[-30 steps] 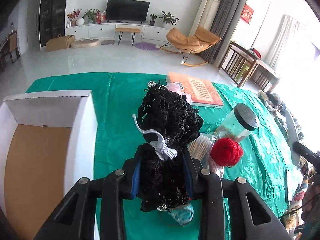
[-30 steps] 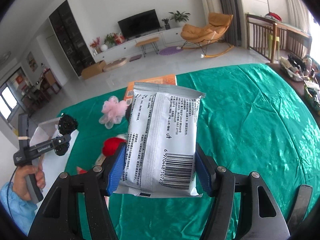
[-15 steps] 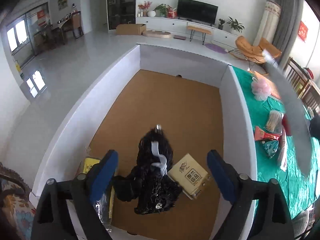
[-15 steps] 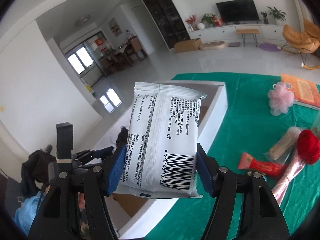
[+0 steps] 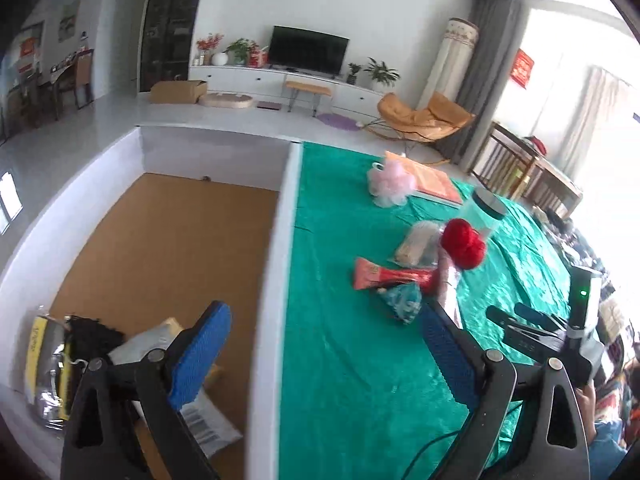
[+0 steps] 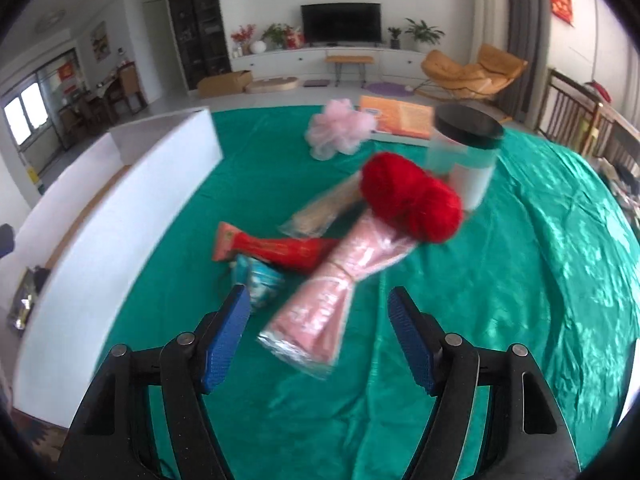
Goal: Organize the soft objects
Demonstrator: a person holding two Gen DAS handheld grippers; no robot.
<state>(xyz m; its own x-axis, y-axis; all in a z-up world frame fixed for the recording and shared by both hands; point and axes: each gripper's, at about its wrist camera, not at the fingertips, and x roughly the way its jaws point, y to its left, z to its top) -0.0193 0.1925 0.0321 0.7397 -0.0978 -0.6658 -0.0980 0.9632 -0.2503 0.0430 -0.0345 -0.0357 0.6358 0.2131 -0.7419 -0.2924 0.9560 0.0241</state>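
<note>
The white box [image 5: 276, 264] fills the left side at about 9 o'clock of the left wrist view, and the black lace piece [image 5: 90, 338] and the white packet [image 5: 200, 420] now lie in its near corner around 8 o'clock. The left gripper [image 5: 320, 354] straddles the box wall, jaws wide apart with nothing between them; they have just been opening, and a second ago they clamped that black lace above the table. A risk, I think: the left blue pad hangs close over the packet and could catch it or the wall. Further right, on the green cloth [image 6: 520, 280], the right gripper [image 6: 316, 332] is also open and empty, its jaws just widened; earlier it carried the white packet. It now points at the pink wrapped roll [image 6: 340, 284] at 12 o'clock, with the teal pouch [image 6: 260, 280] just beside its left pad at 11 o'clock. Closing here may pinch the pouch as well, or the slippery wrap may slide out, and the red yarn ball [image 6: 412, 196] resting on the roll could fall
</note>
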